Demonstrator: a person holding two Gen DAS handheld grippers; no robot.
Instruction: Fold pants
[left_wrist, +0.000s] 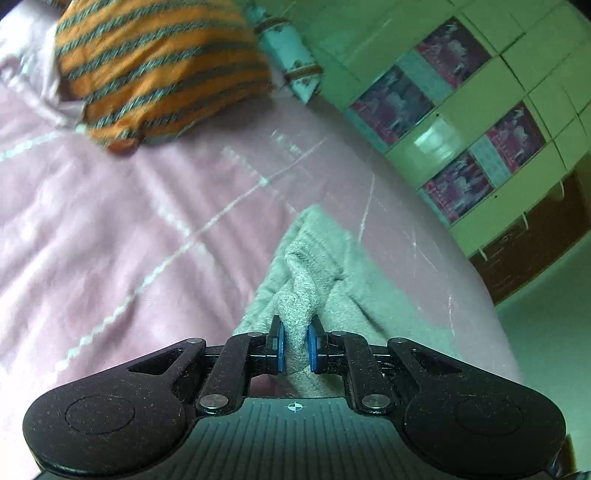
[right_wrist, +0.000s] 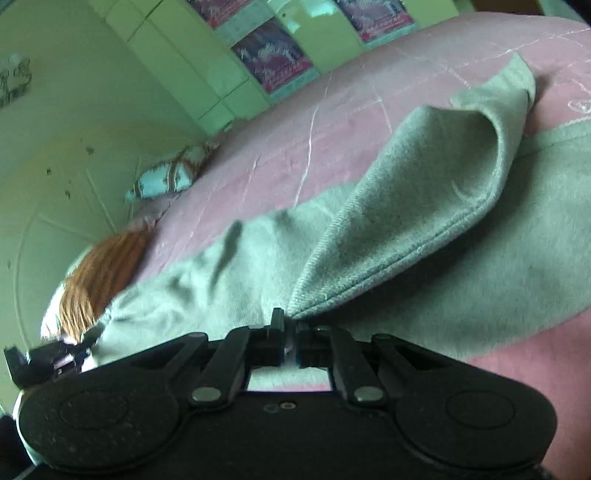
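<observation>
My left gripper (left_wrist: 295, 341) is clamped on a bunched ridge of the grey pants (left_wrist: 314, 266), the blue pads (left_wrist: 280, 343) pressing the fleece from both sides so the thick cloth cannot slip as I carry it. My right gripper (right_wrist: 291, 332) is pinched tight on a stitched hem corner of the pants (right_wrist: 406, 221), its jaws nearly together because the edge there is thin. That corner is lifted, so a flap rises and curls above the rest of the garment, which lies spread on the pink bedspread (left_wrist: 129, 221). I judge I am mid-fold, bringing one part over another. Farther off sit an orange striped pillow (left_wrist: 159, 70) and a light blue bolster (left_wrist: 288, 55), with a green cupboard (left_wrist: 480, 122) beyond the bed.
</observation>
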